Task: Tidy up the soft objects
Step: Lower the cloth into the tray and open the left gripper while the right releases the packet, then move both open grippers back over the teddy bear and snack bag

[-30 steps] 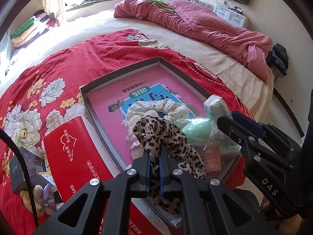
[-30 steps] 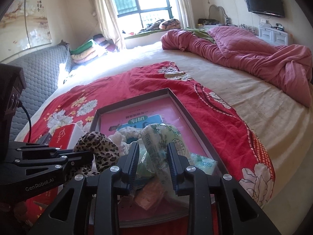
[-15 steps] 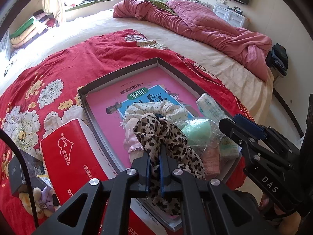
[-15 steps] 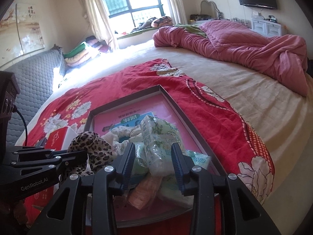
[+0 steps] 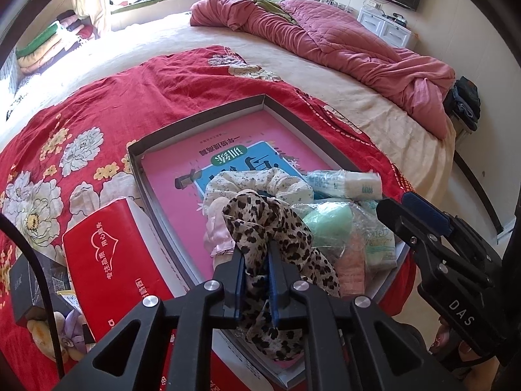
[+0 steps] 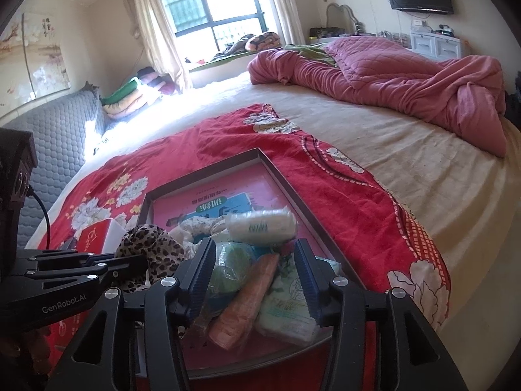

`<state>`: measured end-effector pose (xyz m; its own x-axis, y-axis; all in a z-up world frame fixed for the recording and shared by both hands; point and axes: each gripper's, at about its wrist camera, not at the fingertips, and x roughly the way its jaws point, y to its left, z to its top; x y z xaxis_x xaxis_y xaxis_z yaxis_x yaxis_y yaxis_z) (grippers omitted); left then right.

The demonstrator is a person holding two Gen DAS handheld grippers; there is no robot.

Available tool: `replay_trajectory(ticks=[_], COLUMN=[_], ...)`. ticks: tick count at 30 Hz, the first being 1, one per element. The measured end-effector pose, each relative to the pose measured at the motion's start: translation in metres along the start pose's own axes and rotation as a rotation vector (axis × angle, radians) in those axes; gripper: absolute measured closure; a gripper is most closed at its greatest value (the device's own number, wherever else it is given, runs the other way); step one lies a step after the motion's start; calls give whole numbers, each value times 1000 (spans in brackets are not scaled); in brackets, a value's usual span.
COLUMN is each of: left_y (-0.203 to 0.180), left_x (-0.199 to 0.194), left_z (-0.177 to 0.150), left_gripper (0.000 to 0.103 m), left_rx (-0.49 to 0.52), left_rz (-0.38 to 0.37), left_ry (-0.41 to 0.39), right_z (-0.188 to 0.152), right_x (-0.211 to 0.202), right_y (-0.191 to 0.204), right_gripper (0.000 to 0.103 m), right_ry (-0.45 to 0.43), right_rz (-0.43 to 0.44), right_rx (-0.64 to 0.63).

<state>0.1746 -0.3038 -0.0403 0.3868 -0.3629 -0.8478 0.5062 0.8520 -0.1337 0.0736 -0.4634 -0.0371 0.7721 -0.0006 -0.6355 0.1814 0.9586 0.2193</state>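
my left gripper is nearly closed, its blue pads pinching a fold of the leopard-print scrunchie, which lies at the near end of the shallow grey tray; its jaws have just been easing apart a little, with the cloth between them. my right gripper has just been opening and now stands about half wide, pads off everything; the wrapped tissue pack lies on its side just past the fingertips, on the heap of soft things. between and below the right jaws i see a green sponge in clear wrap, an orange cloth roll and a flat pale green packet. a floral white scrunchie sits behind the leopard one, on the pink book lining the tray. a red tissue box stands beside the tray on the red floral blanket.
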Motion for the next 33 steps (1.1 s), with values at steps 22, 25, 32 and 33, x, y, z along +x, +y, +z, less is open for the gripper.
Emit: replay_trajectory(ticks=[22, 25, 32, 33], left_y=[-3, -2, -3, -4], left_x=[-6, -10, -26, -29], left_z=[2, 2, 1, 1], left_gripper=[55, 53, 45, 43], left_rx=[17, 13, 26, 27], left_rz=[35, 35, 72, 74], left_ry=[2, -9, -47, -52], right_z=[1, 1, 2, 2], right_x=[-6, -8, -14, -15], right_y=[-8, -7, -5, -4], right_gripper=[44, 44, 44, 44], right_ry=[-19, -24, -37, -40], right_rz=[-42, -47, -62, -66], right_rx=[21, 20, 8, 7])
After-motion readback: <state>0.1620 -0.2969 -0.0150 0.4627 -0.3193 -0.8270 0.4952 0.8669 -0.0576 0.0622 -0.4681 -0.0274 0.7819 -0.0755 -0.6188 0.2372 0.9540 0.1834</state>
